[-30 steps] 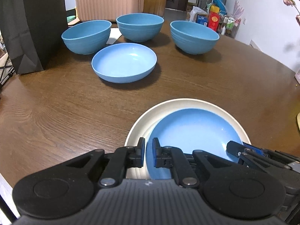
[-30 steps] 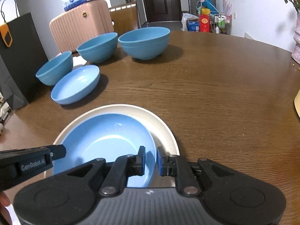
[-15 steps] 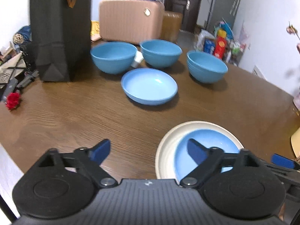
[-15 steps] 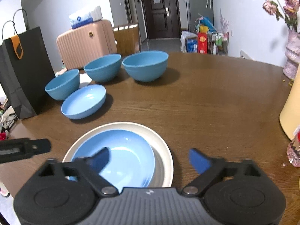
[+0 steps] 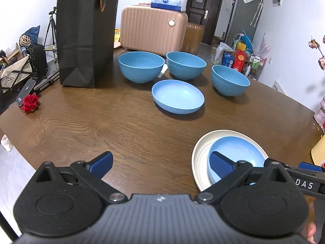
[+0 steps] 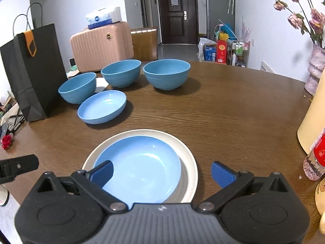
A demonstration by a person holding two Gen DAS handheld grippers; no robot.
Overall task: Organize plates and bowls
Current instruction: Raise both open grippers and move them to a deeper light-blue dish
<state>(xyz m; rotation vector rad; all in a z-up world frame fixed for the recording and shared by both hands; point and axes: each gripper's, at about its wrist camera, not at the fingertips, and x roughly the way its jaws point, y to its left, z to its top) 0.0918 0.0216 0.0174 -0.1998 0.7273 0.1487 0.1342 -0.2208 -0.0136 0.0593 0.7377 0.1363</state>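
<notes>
A shallow blue plate (image 6: pixel 142 162) lies inside a wider white plate (image 6: pixel 189 158) at the near edge of the brown table; both show in the left wrist view too, the blue plate (image 5: pixel 237 152) on the white plate (image 5: pixel 201 152). A second shallow blue plate (image 5: pixel 177 96) (image 6: pixel 102 106) lies alone mid-table. Three deep blue bowls (image 5: pixel 141 66) (image 5: pixel 185 62) (image 5: pixel 230 80) stand behind it. My left gripper (image 5: pixel 160 163) is open and empty, left of the stack. My right gripper (image 6: pixel 161 172) is open and empty, just above the stack's near rim.
A black paper bag (image 5: pixel 85 32) stands at the table's left back. A red rose (image 5: pixel 30 102) lies at the left edge. A yellow object (image 6: pixel 312 122), a bottle (image 6: pixel 316 158) and a vase (image 6: pixel 314 69) stand on the right. A pink suitcase (image 5: pixel 152 28) sits behind the table.
Both grippers have opened and let go of the blue plate, which now rests in the white plate. Both have pulled back and risen away from the stack.
</notes>
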